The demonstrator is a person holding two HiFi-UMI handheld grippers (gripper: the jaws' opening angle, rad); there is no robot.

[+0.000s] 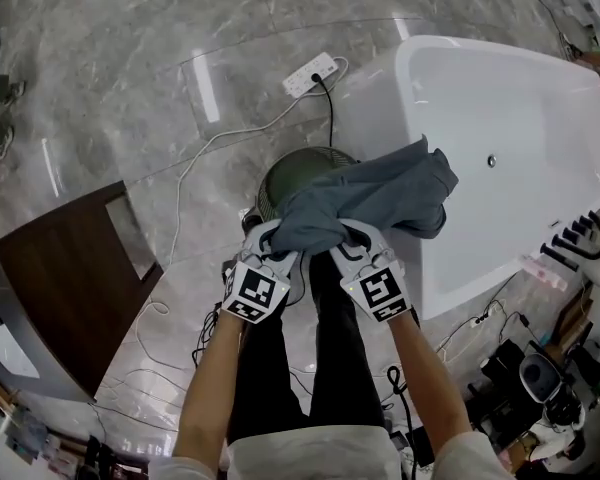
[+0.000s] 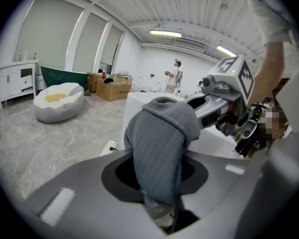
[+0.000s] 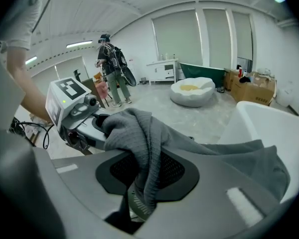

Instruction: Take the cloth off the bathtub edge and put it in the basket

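Floor: grey marbled stone is seen, with the white bathtub at the far right and a power strip lying near it.
Basket: the dark round basket stands just beside the tub's left wall, largely covered by the cloth.
Cloth: the grey cloth is held bunched at its near end. Its free end is spread to the far right over the tub's edge, and contact there cannot be told.
Left gripper: the left gripper is clamped on a fold of the cloth.
Right gripper: the right gripper is likewise pinched on the cloth, close beside the left.
Key relation: the basket lies just beyond and below both grippers, slightly nearer the left one. The cloth's long axis runs away from it to the far right, so the trailing end is judged to need drawing left.
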